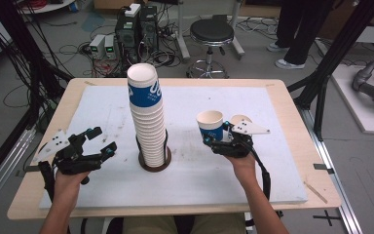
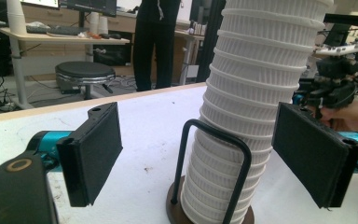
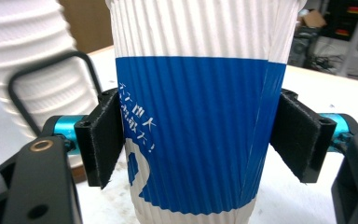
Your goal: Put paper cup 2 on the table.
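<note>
A tall stack of white ribbed paper cups (image 1: 147,117) with a blue band on the top one stands in a dark round holder (image 1: 154,165) at the table's middle. The same stack (image 2: 251,107) and the holder's black wire loop (image 2: 214,172) show in the left gripper view. My right gripper (image 1: 217,138) is shut on a single blue-and-white paper cup (image 1: 211,125), upright, right of the stack. Both pads (image 3: 105,140) press the cup's (image 3: 191,121) sides. My left gripper (image 1: 102,141) rests left of the stack, open, with nothing between its pads (image 2: 93,149).
A white mat (image 1: 102,105) covers the wooden table (image 1: 292,109). Beyond the far edge are a black stool (image 1: 211,35), computer boxes (image 1: 136,27) with cables, and a standing person's legs (image 1: 297,34). Black frame posts (image 1: 336,53) flank the table.
</note>
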A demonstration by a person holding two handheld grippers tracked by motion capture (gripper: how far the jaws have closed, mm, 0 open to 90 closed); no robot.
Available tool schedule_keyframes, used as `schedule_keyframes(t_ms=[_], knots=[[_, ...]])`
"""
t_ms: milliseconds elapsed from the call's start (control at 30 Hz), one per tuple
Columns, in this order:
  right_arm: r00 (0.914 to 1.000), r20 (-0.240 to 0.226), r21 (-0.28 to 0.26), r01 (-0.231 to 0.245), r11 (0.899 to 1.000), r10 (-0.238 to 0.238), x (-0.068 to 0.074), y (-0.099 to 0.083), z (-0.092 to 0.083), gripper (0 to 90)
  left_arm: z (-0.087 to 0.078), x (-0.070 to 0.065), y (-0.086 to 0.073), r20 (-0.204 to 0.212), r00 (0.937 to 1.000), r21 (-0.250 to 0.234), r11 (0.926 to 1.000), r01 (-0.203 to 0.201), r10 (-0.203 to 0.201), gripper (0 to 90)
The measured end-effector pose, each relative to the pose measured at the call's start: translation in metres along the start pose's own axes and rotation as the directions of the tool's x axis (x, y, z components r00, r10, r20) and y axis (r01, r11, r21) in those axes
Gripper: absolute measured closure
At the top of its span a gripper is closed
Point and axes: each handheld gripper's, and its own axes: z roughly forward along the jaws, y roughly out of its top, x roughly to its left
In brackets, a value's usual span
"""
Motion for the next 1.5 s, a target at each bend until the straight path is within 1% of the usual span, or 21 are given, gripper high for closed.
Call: schedule_keyframes(t_ms=[33,67,100,133,233,300,367,400,433,500,600,767,900,967,1033,1067,1100,1200,1400,1467,1500], knots=[[0.9997,0.023,0.0,-0.011,1.0,0.011,-0.002,-0.007,0.002,24.7,0.0,0.0,0.0,0.0,1.0,-0.001,1.0,0.0,0.0,15.8],[0.9994,0.03,0.005,-0.019,1.0,0.019,-0.002,-0.01,0.003,24.7,0.0,0.0,0.0,-0.001,1.0,-0.002,1.0,0.002,-0.002,15.8],[0.9994,0.03,0.005,-0.019,1.0,0.019,-0.002,-0.01,0.003,24.7,0.0,0.0,0.0,-0.001,1.0,-0.002,1.0,0.002,-0.002,15.8],[0.9989,0.041,0.026,-0.023,0.999,0.022,-0.003,-0.013,0.007,24.6,0.0,0.0,0.0,-0.002,1.0,-0.002,1.0,0.001,-0.001,15.8],[0.9988,0.047,0.033,-0.014,0.999,0.013,-0.004,-0.015,0.01,24.6,-0.001,0.0,0.0,-0.003,1.0,-0.003,1.0,0.003,-0.003,15.8],[0.998,0.058,0.06,-0.028,0.998,0.024,-0.005,-0.017,0.017,24.6,-0.001,0.001,0.0,-0.005,1.0,-0.006,1.0,0.007,-0.007,15.8],[0.9972,0.073,0.092,-0.023,0.995,0.016,-0.007,-0.02,0.022,24.6,-0.001,0.002,0.0,-0.008,1.0,-0.004,1.0,0.004,-0.004,15.8],[0.9972,0.073,0.092,-0.023,0.995,0.016,-0.007,-0.02,0.022,24.6,-0.002,0.002,0.0,-0.009,1.0,-0.005,1.0,0.004,-0.004,15.8],[0.997,0.074,0.117,-0.031,0.993,0.023,-0.007,-0.022,0.024,24.6,-0.002,0.002,-0.001,-0.008,1.0,-0.004,1.0,0.006,-0.006,15.8],[0.9968,0.079,0.167,-0.023,0.986,0.009,-0.009,-0.026,0.029,24.6,-0.002,0.002,-0.001,-0.008,1.0,-0.002,1.0,0.005,-0.006,15.8],[0.9967,0.081,0.222,-0.026,0.975,0.008,-0.009,-0.032,0.035,24.5,-0.002,0.002,-0.002,-0.009,0.9999,-0.003,1.0,0.009,-0.009,15.8],[0.9961,0.084,0.22,-0.045,0.975,0.027,-0.01,-0.032,0.033,24.5,-0.002,0.003,-0.002,-0.011,0.9999,-0.001,0.9999,0.012,-0.012,15.8],[0.9965,0.082,0.236,-0.038,0.971,0.02,-0.009,-0.031,0.027,24.5,-0.003,0.004,-0.003,-0.015,0.9998,0.002,0.9999,0.011,-0.011,15.8],[0.9968,0.079,0.226,-0.032,0.974,0.014,-0.009,-0.034,0.021,24.5,-0.004,0.004,-0.004,-0.017,0.9998,0.001,0.9999,0.013,-0.013,15.8],[0.9964,0.072,0.227,-0.059,0.972,0.044,-0.012,-0.037,0.013,24.4,-0.004,0.004,-0.004,-0.017,0.9998,0.001,0.9999,0.013,-0.013,15.8],[0.9964,0.072,0.227,-0.059,0.972,0.044,-0.012,-0.037,0.013,24.4,-0.004,0.004,-0.004,-0.017,0.9998,0.002,0.9999,0.014,-0.014,15.8],[0.9974,0.07,0.242,-0.037,0.97,0.02,-0.01,-0.037,0.011,24.0,-0.003,0.004,-0.004,-0.016,0.9997,0.001,0.9999,0.016,-0.016,15.8],[0.9975,0.07,0.246,-0.027,0.969,0.01,-0.008,-0.038,0.009,23.6,-0.004,0.004,-0.003,-0.014,0.9998,-0.001,0.9999,0.013,-0.013,15.8],[0.9985,0.054,0.277,-0.028,0.961,0.014,-0.008,-0.04,0.004,21.2,-0.003,0.004,-0.004,-0.014,0.9998,0.005,0.9999,0.015,-0.015,15.8],[0.9982,0.046,0.296,-0.051,0.954,0.04,-0.009,-0.041,0.003,19.0,-0.003,0.004,-0.004,-0.014,0.9998,0.004,0.9998,0.017,-0.017,15.8],[0.9986,0.017,0.309,-0.054,0.949,0.051,-0.011,-0.042,0.0,19.0,-0.003,0.004,-0.004,-0.013,0.9998,0.005,0.9998,0.017,-0.017,15.8]])
